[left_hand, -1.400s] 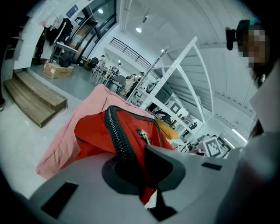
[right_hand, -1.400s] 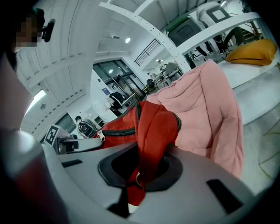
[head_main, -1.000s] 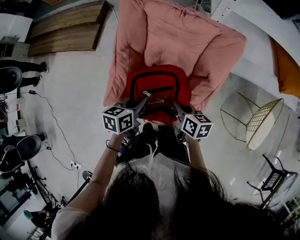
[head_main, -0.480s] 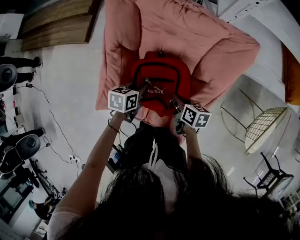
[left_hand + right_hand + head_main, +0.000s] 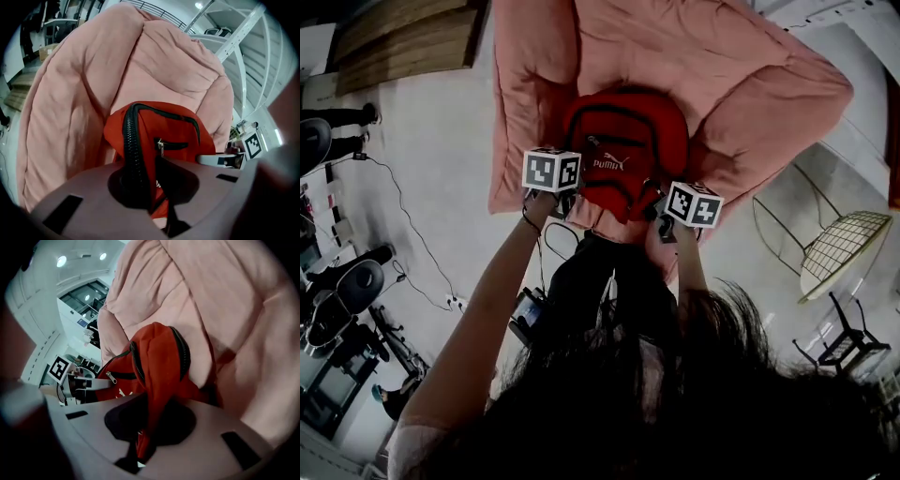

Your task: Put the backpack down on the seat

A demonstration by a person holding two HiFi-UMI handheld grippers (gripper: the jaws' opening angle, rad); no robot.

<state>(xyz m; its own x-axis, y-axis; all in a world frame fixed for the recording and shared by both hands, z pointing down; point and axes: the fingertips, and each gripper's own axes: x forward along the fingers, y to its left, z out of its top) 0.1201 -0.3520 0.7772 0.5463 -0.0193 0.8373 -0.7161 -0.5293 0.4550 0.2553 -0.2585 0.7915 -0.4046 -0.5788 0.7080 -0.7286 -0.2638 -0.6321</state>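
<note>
A red backpack (image 5: 625, 150) with black zips is against the seat of a big pink cushioned chair (image 5: 675, 56). My left gripper (image 5: 565, 204) is shut on the backpack's left edge, where red cloth and a black zip (image 5: 133, 154) run between its jaws. My right gripper (image 5: 654, 212) is shut on the right edge, with a fold of red cloth (image 5: 154, 394) pinched in it. In the left gripper view the backpack (image 5: 159, 136) lies in front of the pink cushions (image 5: 93, 93). The right gripper view shows the backpack (image 5: 150, 366) pressed against the pink padding (image 5: 225, 324).
A wire-frame chair (image 5: 834, 248) stands on the floor to the right. Wooden boards (image 5: 403, 42) lie at the upper left. Cables (image 5: 403, 244) and dark office-chair bases (image 5: 337, 300) are on the floor at the left. The person's hair (image 5: 675, 403) fills the bottom of the head view.
Both grippers have carried the backpack forward and farther onto the pink chair's seat. It now lies deeper among the cushions. Both grips have stayed shut.
</note>
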